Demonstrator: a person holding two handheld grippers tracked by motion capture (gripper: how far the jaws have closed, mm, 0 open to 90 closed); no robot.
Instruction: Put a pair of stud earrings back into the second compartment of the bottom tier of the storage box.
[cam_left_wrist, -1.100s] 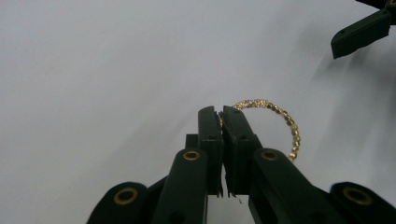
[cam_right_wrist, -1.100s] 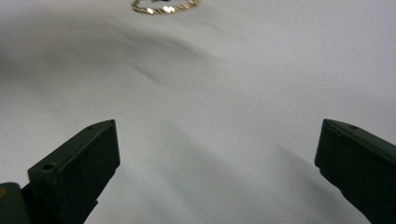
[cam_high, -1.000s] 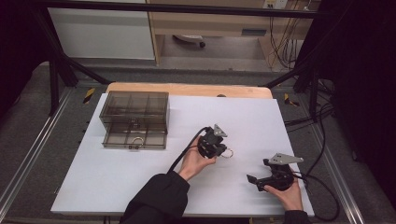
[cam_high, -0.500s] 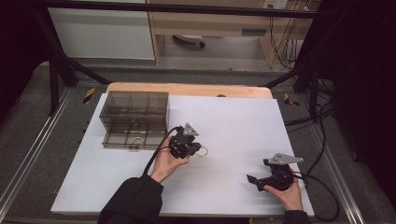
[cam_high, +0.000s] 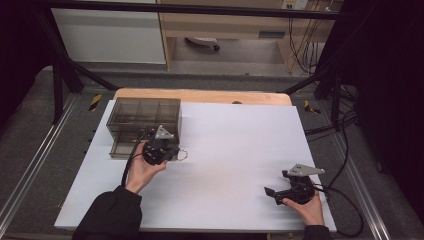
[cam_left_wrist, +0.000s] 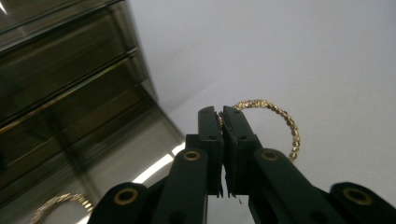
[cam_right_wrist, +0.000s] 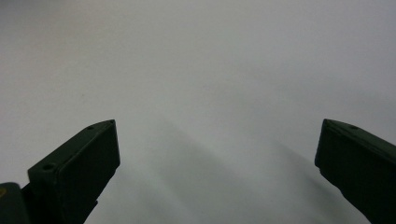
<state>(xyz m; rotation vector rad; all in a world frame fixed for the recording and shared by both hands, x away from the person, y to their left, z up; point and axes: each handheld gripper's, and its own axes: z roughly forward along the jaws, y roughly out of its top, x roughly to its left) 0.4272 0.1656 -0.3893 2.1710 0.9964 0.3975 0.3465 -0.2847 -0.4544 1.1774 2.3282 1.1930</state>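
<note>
White table (cam_high: 235, 150): two gold bracelets (cam_left_wrist: 275, 119), one smoky drawer box (cam_high: 142, 117), two claws (cam_left_wrist: 221, 114).

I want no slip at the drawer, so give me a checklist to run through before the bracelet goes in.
1. Grip: left gripper shut on the gold bracelet, pinched at its edge. Ok.
2. Drawer of the smoked box pulled open. Ok.
3. Drawer space: another bracelet already lies inside; bare floor shows beside it. Ok.
4. Position: the held bracelet hangs beside the drawer, not over it. Not ok.
5. Right gripper open, resting far off on the white sheet. Ok.
6. Cable clear of the drawer: cannot tell.
</note>
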